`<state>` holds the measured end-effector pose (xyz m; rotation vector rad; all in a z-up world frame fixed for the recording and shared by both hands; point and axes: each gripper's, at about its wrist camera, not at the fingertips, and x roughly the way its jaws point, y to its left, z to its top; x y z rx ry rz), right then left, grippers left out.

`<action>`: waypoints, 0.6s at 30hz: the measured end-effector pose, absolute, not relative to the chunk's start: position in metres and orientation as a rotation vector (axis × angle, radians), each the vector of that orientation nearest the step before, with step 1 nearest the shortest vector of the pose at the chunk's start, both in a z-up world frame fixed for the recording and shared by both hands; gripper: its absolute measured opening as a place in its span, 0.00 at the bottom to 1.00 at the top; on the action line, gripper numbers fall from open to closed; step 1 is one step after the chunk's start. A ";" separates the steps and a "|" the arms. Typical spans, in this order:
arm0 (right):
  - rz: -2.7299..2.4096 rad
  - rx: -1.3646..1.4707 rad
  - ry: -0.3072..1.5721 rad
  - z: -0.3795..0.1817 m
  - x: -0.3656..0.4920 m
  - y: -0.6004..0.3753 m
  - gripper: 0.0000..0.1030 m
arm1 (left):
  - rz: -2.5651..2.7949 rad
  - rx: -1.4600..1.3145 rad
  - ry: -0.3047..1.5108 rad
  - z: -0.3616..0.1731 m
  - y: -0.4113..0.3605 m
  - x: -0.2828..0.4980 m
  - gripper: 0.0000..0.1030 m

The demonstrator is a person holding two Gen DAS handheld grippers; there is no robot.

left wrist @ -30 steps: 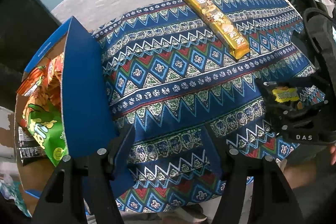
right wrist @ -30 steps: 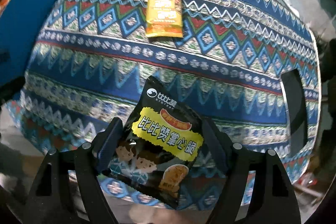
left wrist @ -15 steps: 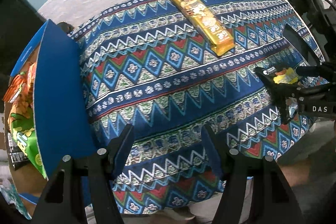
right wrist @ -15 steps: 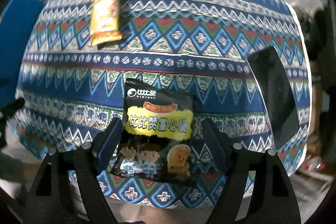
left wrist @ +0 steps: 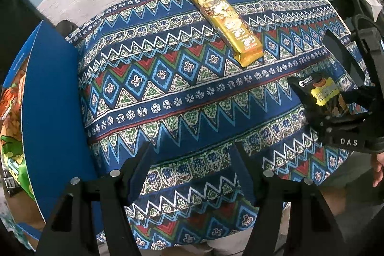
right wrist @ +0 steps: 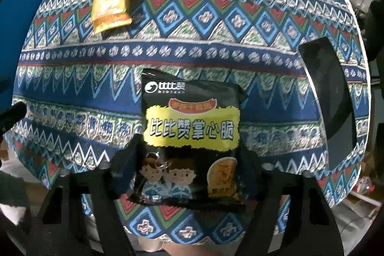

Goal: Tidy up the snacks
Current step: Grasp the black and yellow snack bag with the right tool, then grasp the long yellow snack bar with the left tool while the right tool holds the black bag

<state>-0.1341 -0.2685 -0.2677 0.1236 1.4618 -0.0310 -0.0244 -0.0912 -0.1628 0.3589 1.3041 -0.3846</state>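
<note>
Carry the black snack packet level across the worktop toward the blue box at its left edge, clearing the flap before release. The right hand-held gripper is clamped on the packet's lower part, raised over the near edge. The left hand-held gripper hovers low, fingers apart and empty; the gold snack bar lies at the far side.

The black packet at 6 o'clock in the right wrist view carries the white logo "比比赞" with "bibizan" beneath it near its top, and a yellow band across its middle reads "比比赞掌心脆"; the small red label between them is too blurred to read. In the left wrist view, white letters "DAS" stand on the right gripper body at 4 o'clock. The gold bar at 1 o'clock bears print that cannot be made out.
</note>
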 end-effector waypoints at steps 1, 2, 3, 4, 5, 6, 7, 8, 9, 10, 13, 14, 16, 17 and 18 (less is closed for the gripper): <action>-0.020 0.114 1.457 -0.265 -0.124 -0.276 0.62 | -0.382 0.354 1.304 -0.163 -0.091 -0.023 0.66; -0.007 0.114 1.454 -0.259 -0.110 -0.282 0.62 | -0.381 0.348 1.304 -0.163 -0.091 -0.022 0.66; 0.005 0.114 1.449 -0.258 -0.108 -0.285 0.62 | -0.378 0.341 1.303 -0.162 -0.091 -0.020 0.66; 0.007 0.110 1.443 -0.254 -0.101 -0.288 0.62 | -0.375 0.338 1.302 -0.162 -0.092 -0.018 0.66; 0.005 0.103 1.435 -0.252 -0.098 -0.291 0.62 | -0.371 0.334 1.302 -0.163 -0.093 -0.016 0.66; 0.004 0.096 1.429 -0.249 -0.089 -0.294 0.62 | -0.364 0.327 1.303 -0.163 -0.093 -0.014 0.66; 0.005 0.089 1.419 -0.246 -0.080 -0.296 0.62 | -0.361 0.319 1.306 -0.163 -0.093 -0.012 0.66; 0.005 0.082 1.412 -0.242 -0.077 -0.295 0.62 | -0.361 0.312 1.308 -0.163 -0.094 -0.010 0.66; 0.005 0.072 1.403 -0.238 -0.073 -0.298 0.62 | -0.359 0.301 1.311 -0.163 -0.095 -0.007 0.66; 0.002 0.063 1.393 -0.233 -0.067 -0.299 0.62 | -0.356 0.290 1.312 -0.162 -0.096 -0.005 0.66; -0.002 0.038 1.364 -0.218 -0.054 -0.302 0.62 | -0.348 0.262 1.304 -0.160 -0.100 0.005 0.67; -0.002 0.033 1.356 -0.213 -0.050 -0.304 0.62 | -0.344 0.255 1.300 -0.159 -0.102 0.009 0.69; 0.000 0.017 1.338 -0.205 -0.038 -0.309 0.62 | -0.334 0.236 1.290 -0.156 -0.105 0.016 0.74; 0.000 0.012 1.330 -0.200 -0.034 -0.311 0.62 | -0.326 0.221 1.283 -0.154 -0.107 0.022 0.74; 0.003 0.010 1.319 -0.196 -0.029 -0.314 0.62 | -0.322 0.211 1.281 -0.153 -0.107 0.025 0.74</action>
